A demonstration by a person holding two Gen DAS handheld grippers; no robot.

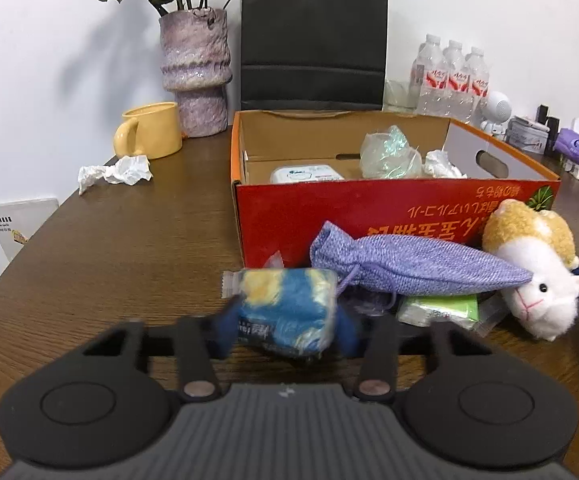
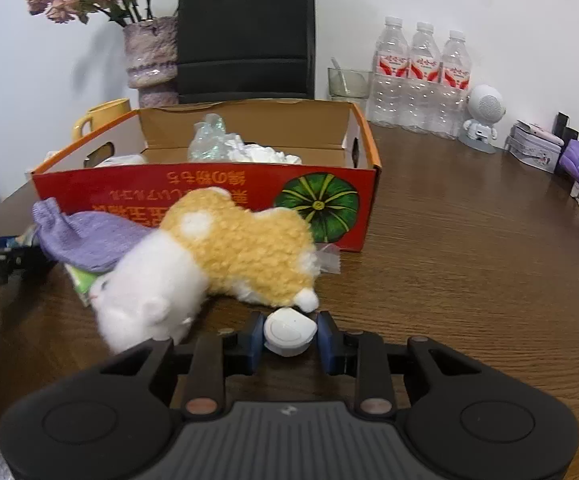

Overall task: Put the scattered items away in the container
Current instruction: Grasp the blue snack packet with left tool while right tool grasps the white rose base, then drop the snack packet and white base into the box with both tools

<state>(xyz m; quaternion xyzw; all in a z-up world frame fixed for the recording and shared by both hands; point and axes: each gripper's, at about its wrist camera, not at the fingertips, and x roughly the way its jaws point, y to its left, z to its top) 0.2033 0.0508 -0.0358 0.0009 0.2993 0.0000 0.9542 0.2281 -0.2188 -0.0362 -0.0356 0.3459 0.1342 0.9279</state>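
My left gripper (image 1: 287,326) is shut on a blue and yellow wrapped packet (image 1: 285,312), in front of the red cardboard box (image 1: 289,216). My right gripper (image 2: 289,334) is shut on a small white round object (image 2: 289,330), just in front of the plush hamster (image 2: 217,256). The plush hamster also shows in the left wrist view (image 1: 537,276). It lies by the box front, beside a purple cloth pouch (image 1: 417,264) and a green packet (image 1: 441,308). The box holds a white case (image 1: 305,174), a clear plastic wad (image 1: 389,154) and crumpled tissue (image 1: 441,164).
A crumpled tissue (image 1: 115,172) lies on the wooden table (image 1: 129,248) left of the box, near a yellow mug (image 1: 151,132) and a vase of dried flowers (image 1: 195,72). A black bag (image 1: 313,36) stands behind the box. Water bottles (image 2: 421,76), a white figurine (image 2: 483,118) and tins (image 2: 535,150) line the right.
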